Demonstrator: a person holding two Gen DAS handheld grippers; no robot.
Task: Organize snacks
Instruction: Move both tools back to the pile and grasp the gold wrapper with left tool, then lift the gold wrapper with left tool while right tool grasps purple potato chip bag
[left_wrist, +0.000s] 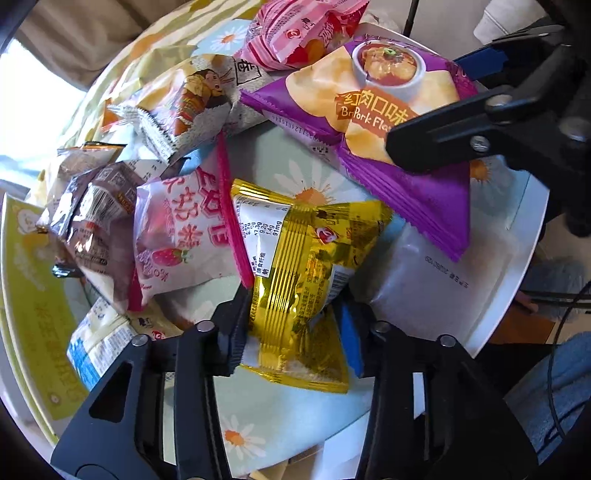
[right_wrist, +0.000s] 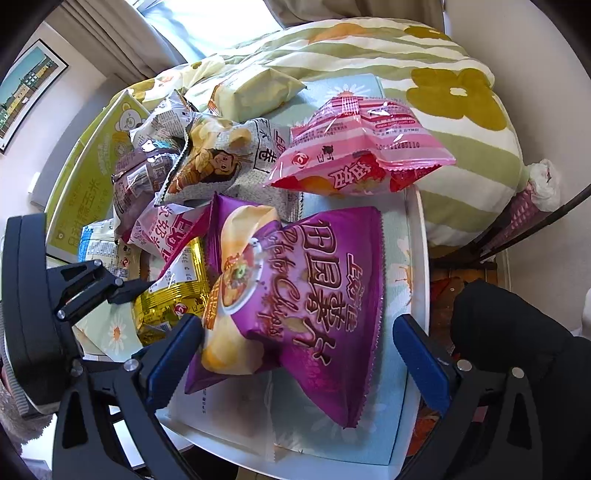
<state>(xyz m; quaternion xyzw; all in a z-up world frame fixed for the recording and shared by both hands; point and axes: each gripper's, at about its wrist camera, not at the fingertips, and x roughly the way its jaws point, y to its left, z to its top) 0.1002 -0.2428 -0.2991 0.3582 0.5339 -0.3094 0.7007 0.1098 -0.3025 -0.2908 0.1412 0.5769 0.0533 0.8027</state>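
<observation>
Gold-foil snack packet (left_wrist: 295, 273) sits clamped between the left gripper (left_wrist: 291, 332) jaws, ready for lifting, while the right gripper (right_wrist: 295, 354) jaws stand apart, straddling the purple chip bag (right_wrist: 295, 295).

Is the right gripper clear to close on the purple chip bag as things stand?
Probably yes: the purple chip bag lies between the open right gripper fingers, on top of the pile, nothing covering it.

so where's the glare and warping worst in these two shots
Left wrist view: the window patch at the left edge is blown out white, the gold packet throws bright foil glints, and fisheye bends the table rim. Right wrist view: window overexposed at top, sheen on the purple chip bag, dark vignetted corners.
</observation>
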